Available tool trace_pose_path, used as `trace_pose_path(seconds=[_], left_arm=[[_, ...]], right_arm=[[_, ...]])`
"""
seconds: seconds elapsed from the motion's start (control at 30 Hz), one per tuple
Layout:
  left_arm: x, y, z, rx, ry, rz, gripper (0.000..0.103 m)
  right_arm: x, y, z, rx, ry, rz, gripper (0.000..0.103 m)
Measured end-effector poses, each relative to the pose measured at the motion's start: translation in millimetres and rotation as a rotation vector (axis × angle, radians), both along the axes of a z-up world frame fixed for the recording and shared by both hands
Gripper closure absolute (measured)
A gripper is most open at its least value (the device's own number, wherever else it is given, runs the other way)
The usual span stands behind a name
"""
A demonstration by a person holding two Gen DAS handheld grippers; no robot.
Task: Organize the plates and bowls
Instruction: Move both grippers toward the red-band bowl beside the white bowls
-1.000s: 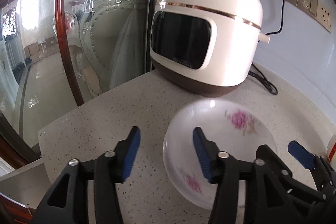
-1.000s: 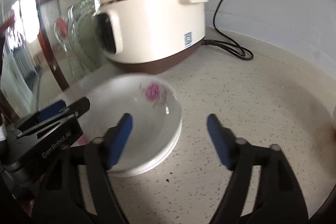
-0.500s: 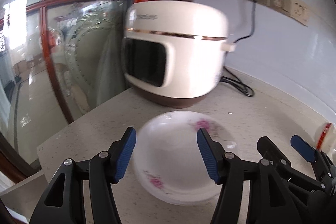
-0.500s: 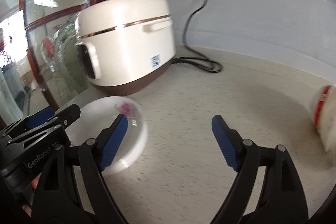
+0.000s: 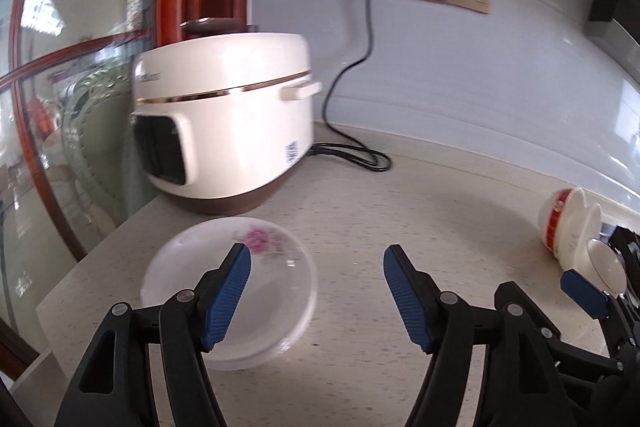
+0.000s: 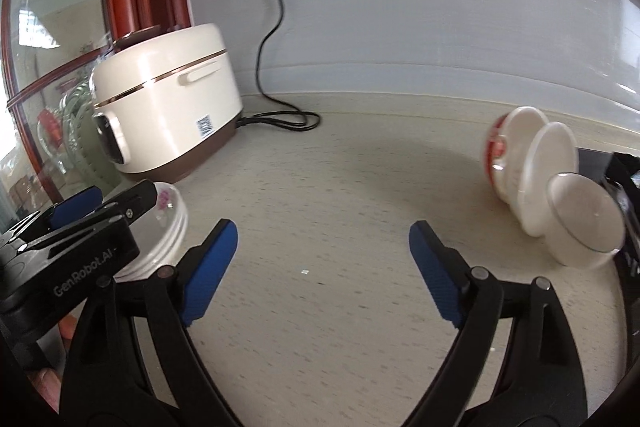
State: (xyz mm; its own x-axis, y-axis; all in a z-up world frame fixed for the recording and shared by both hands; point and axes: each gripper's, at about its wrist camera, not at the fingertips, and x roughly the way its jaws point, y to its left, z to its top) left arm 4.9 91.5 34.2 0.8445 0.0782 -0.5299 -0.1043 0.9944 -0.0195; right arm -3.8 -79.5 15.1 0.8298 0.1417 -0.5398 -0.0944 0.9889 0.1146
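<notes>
Now the stack of white plates, the top one printed with a pink flower, rests flat on the speckled countertop just in front of the cream rice cooker. A second ago the left gripper framed these plates between its blue fingers; since then both cameras have swung to the right, so the plates sit at the left of its view, behind its left finger only. The left gripper's jaws are spread wide and hold nothing. The right gripper is also spread wide and empty, over bare counter. Newly in view at the right are white bowls lying on their sides, leaning one against another, the farthest with a red band. They lie well apart from the plates, beside a dark object cut off by the frame edge. Judging from this swing, the plates are finished with and the bowls are likely next.
</notes>
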Motion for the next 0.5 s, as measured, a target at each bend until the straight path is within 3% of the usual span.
trace_pose_path(seconds=[0.5], left_arm=[[3,-65,-1,0.058,0.004,-0.101,0.028]], right_arm=[[-28,-57,13,-0.002,-0.022,-0.070,0.009]])
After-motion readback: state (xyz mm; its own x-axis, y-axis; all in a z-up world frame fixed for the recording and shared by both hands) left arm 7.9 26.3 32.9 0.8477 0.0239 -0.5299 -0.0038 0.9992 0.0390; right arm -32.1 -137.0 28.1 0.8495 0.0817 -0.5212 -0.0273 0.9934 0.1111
